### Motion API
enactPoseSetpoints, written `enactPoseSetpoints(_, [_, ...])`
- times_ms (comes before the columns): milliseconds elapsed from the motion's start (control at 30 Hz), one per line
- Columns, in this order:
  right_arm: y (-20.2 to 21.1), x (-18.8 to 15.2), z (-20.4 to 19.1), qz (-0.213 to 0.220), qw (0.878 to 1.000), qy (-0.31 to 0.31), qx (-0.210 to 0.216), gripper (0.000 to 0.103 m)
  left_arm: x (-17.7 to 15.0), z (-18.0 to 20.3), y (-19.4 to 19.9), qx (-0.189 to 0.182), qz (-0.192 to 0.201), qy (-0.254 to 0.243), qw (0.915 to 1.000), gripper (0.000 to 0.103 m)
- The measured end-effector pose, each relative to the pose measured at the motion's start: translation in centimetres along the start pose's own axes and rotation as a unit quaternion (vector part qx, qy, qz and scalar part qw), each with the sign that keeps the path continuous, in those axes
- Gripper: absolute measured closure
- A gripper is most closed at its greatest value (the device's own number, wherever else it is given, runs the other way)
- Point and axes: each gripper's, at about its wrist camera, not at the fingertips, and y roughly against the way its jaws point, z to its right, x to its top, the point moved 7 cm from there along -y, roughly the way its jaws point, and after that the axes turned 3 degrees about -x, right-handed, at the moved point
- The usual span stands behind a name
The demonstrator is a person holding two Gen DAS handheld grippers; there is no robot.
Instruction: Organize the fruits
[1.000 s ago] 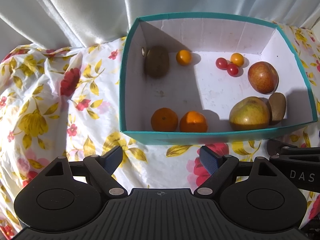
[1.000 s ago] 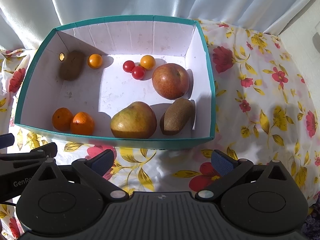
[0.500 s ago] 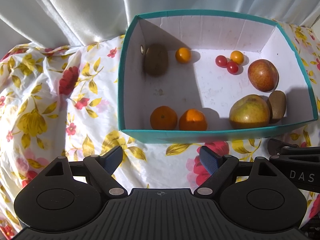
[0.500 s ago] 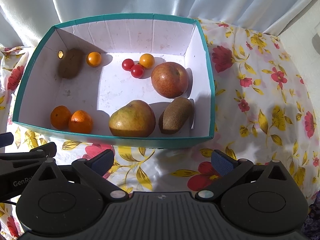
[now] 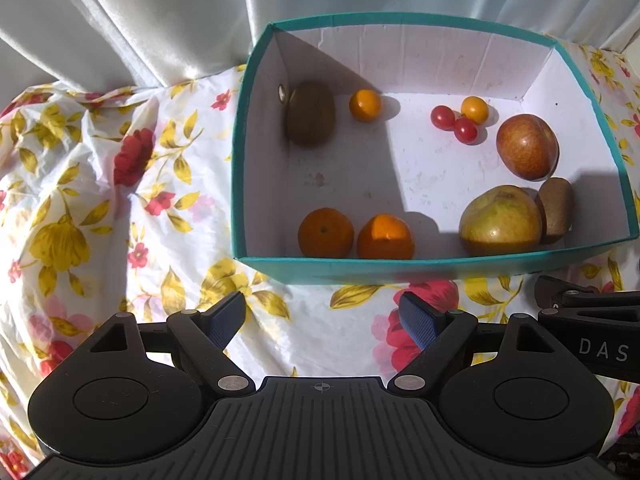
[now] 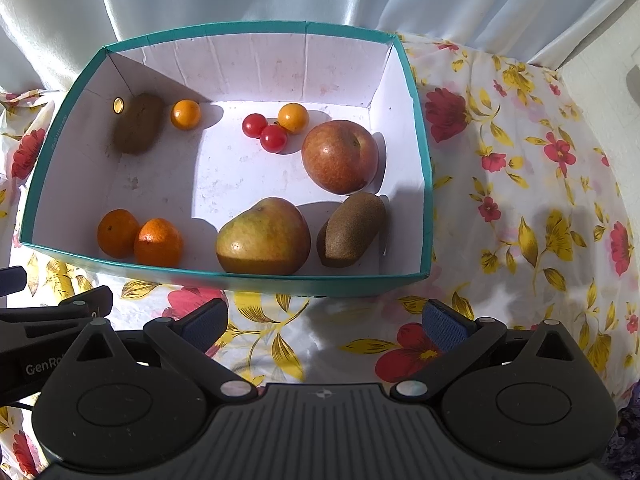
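A teal box (image 5: 400,266) (image 6: 240,280) with a white inside holds all the fruit. Two oranges (image 5: 326,232) (image 6: 158,242) lie at the near left. A yellow-green pear (image 5: 500,220) (image 6: 264,236) and a kiwi (image 6: 352,230) lie at the near right. A red apple (image 5: 527,146) (image 6: 340,156) lies behind them. Cherry tomatoes (image 5: 460,122) (image 6: 270,130) sit mid-back. A second kiwi (image 5: 310,119) (image 6: 138,124) and a small yellow fruit (image 5: 365,105) sit at the back left. My left gripper (image 5: 323,318) and right gripper (image 6: 326,324) are open and empty, short of the box's near wall.
A floral cloth (image 5: 120,200) (image 6: 540,200) covers the table around the box. White curtains (image 5: 140,20) hang right behind the box. The right gripper's body (image 5: 592,332) shows at the left view's right edge, and the left gripper's body (image 6: 48,320) at the right view's left edge.
Both grippers have drawn back slightly from the box, which sits a little higher in both views. Both stay open and empty. The fruit has not moved.
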Motion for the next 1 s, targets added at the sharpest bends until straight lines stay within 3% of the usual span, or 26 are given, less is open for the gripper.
enactPoseSetpoints(1000, [-0.05, 0.03, -0.16, -0.001, 1.0, 0.003, -0.005, 0.0, -0.02, 0.09, -0.22, -0.007, -0.004, -0.001, 1.0, 0.015])
